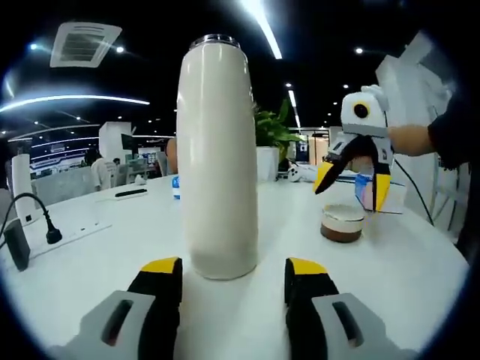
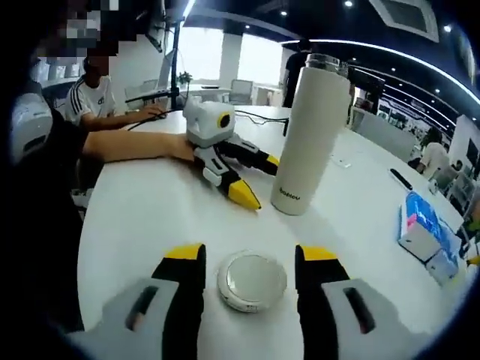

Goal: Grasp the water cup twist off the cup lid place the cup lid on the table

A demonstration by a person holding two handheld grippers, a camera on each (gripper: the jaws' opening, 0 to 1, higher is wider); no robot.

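In the right gripper view, the right gripper (image 2: 250, 266) has its yellow-tipped jaws spread apart, and the round cup lid (image 2: 252, 281) lies flat on the white table (image 2: 135, 217) in the gap between them, touching neither jaw that I can see. That reads as a lid just set down and let go: the jaws stand wide enough to lift away without dragging it. Beyond the lid, toward 12 o'clock, the left gripper (image 2: 251, 180) reaches in from the left with a person's hand (image 2: 176, 148) behind it, its tips flanking the base of the cream water cup (image 2: 311, 135), which stands upright at 1 o'clock with its mouth uncovered. At 3 o'clock a blue-and-white tissue pack (image 2: 429, 229) rests near the table edge.

In the left gripper view, that gripper's (image 1: 232, 274) jaws are apart too, one either side of the water cup's (image 1: 217, 157) foot with a gap on both sides, so it brackets the cup rather than clamping it; likely it stays close to steady the cup should it wobble. At 3 o'clock the right gripper (image 1: 352, 184) hangs just above the cup lid (image 1: 342, 223) on the table (image 1: 420, 270). Farther back, a potted plant (image 1: 274, 135) stands at 1 o'clock and a power strip (image 1: 71, 229) lies at 9 o'clock

The task looks essentially finished
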